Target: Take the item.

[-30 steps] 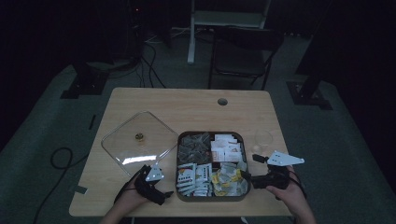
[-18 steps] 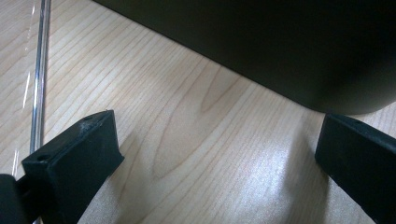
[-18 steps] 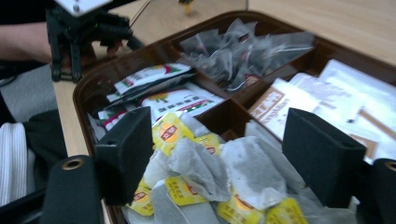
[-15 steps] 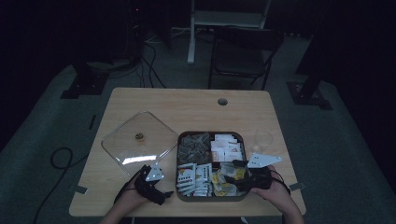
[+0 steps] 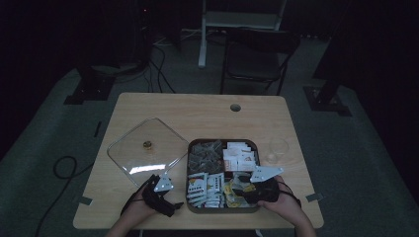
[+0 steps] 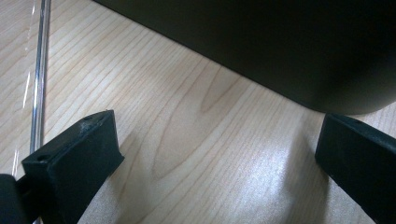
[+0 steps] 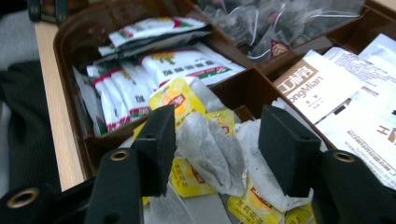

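Now the right tool (image 7: 215, 149), half-open, has been closing around a tea bag (image 7: 212, 154).

Pale wood table (image 5: 207, 111), satin; glossy brown tray (image 7: 77, 28), probably plastic.

high view: dim, dark surroundings | gripper views: bright, sharp | tabletop glare

The tray (image 6: 280, 42) is cut off by the upper edge in the left gripper view; printing on the sachets (image 5: 206, 186) is illegible in the high view.
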